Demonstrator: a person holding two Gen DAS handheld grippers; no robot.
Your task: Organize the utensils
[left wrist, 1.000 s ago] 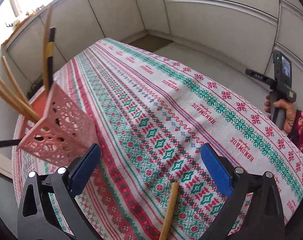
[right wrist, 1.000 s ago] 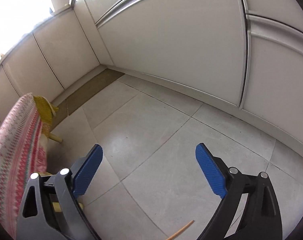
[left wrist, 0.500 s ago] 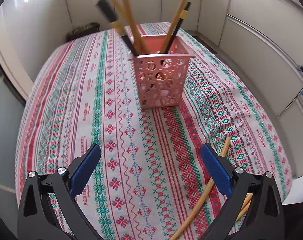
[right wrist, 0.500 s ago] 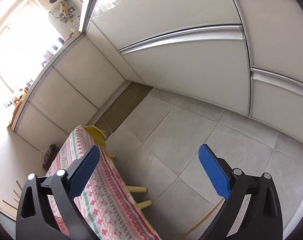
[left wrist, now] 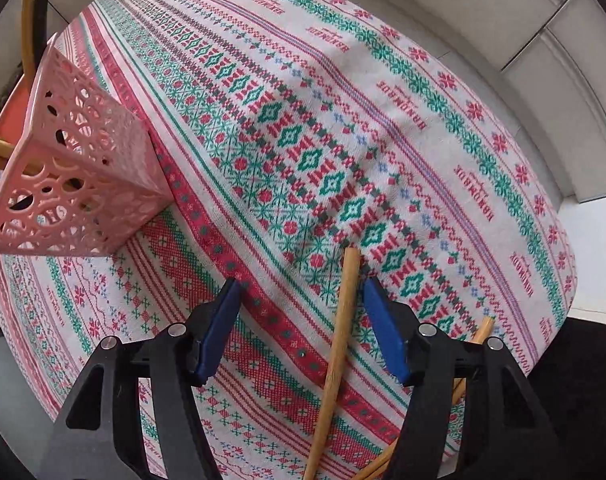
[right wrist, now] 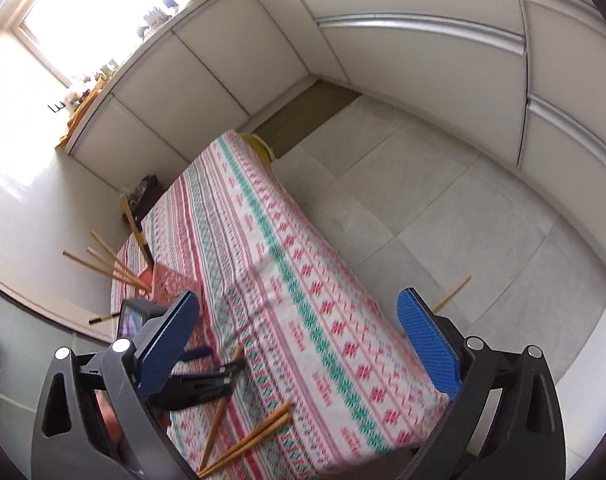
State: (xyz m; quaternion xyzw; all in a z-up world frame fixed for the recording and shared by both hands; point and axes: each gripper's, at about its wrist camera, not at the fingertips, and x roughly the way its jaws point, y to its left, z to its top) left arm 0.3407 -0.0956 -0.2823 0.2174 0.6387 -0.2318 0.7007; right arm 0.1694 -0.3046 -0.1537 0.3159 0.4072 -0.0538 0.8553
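Note:
My left gripper (left wrist: 299,312) is open, jaws partly narrowed, low over the patterned tablecloth (left wrist: 383,128). A wooden chopstick (left wrist: 337,344) lies on the cloth between its pads, close to the right pad, not gripped. More chopsticks (left wrist: 469,356) lie right of it. The pink perforated holder (left wrist: 75,176) with several chopsticks stands at the left. My right gripper (right wrist: 299,344) is open and empty, high above the table's near end. Below it I see the left gripper (right wrist: 207,380), the loose chopsticks (right wrist: 259,432) and the holder (right wrist: 171,284).
One chopstick (right wrist: 451,294) lies on the tiled floor right of the table. White cabinet panels (right wrist: 423,60) line the walls. The table's right edge (right wrist: 343,272) drops to the floor.
The left gripper swung right from the holder, dropped toward the loose chopstick, and its jaws narrowed around it. The right gripper turned from the floor and wall to look down over the table.

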